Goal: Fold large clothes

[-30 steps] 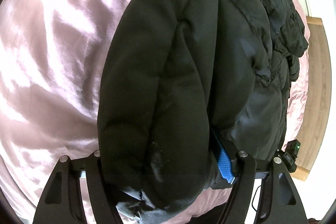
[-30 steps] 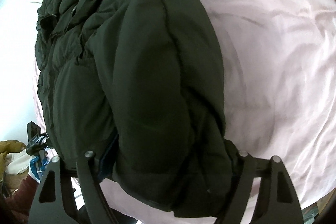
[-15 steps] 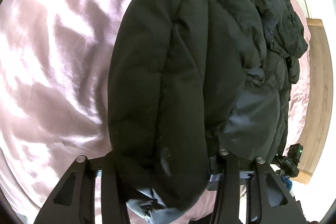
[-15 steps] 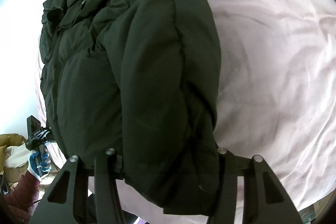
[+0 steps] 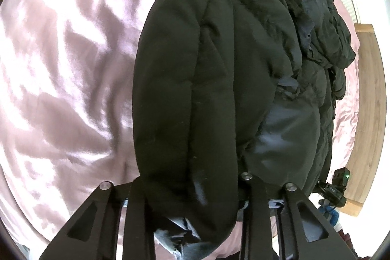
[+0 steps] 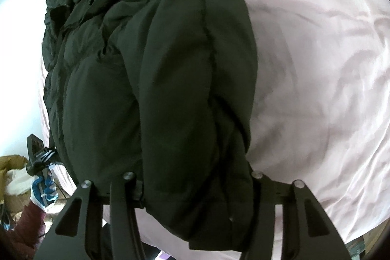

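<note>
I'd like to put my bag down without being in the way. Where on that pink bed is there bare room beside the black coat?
The pink sheet lies bare on the far side of the black puffer coat in the right wrist view, and likewise the sheet beyond the coat's other edge in the left wrist view. The coat's near end is crowded: left gripper and right gripper clamp it.

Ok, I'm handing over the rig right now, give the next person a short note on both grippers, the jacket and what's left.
Left gripper: jaws have just been closing, now pinched on a puffy fold of the black padded jacket.
Right gripper: likewise, just closing, now clamped on another thick fold of the jacket.
Jacket lies bunched lengthwise on the pink bedsheet, its far part crumpled.
Done: both near-end grips taken.
Left: probably lift and fold the gripped end over the rest, then tidy; no finished fold shows yet.
</note>
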Tool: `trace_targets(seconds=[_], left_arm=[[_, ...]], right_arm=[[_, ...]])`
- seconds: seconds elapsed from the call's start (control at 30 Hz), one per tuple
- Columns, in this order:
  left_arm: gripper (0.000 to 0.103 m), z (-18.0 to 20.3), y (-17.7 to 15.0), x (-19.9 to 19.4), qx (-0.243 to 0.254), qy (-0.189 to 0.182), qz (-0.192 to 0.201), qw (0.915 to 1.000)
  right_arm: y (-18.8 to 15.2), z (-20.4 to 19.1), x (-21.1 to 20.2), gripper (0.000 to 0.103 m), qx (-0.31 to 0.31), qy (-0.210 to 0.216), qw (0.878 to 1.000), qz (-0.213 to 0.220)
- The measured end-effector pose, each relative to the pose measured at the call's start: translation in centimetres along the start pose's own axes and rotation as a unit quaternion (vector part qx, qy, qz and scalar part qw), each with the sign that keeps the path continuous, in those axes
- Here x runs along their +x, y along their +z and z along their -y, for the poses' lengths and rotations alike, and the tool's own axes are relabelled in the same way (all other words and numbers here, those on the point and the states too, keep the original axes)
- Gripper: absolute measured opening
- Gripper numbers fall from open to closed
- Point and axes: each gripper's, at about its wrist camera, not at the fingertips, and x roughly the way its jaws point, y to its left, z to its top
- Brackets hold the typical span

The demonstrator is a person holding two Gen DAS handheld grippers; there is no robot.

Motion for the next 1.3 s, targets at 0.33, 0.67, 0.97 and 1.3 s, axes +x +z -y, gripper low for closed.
trace_targets(seconds=[0.33,0.67,0.97,1.3], left_arm=[[0.016,0.7,-0.1,-1.5,-0.004,-0.002,0.025,0.9997],[0.014,0.7,0.7,-4.5,-0.035,-0.047,0.055,0.9968],[0.014,3.0,3.8,-8.6,-0.034,-0.100,0.112,0.9880],[0.014,7.6,9.3,-12.1,-0.002,-0.136,0.160,0.9778]], right_arm=[[0.2,-1.3,-1.2,0.022,-0.022,0.011,1.000,0.007],[1.4,-2.3,-3.9,0.020,-0.023,0.030,0.999,0.036],[4.1,-2.7,-8.3,0.020,-0.030,0.051,0.994,0.092],[9.5,-3.9,-12.9,0.019,-0.039,0.070,0.985,0.151]])
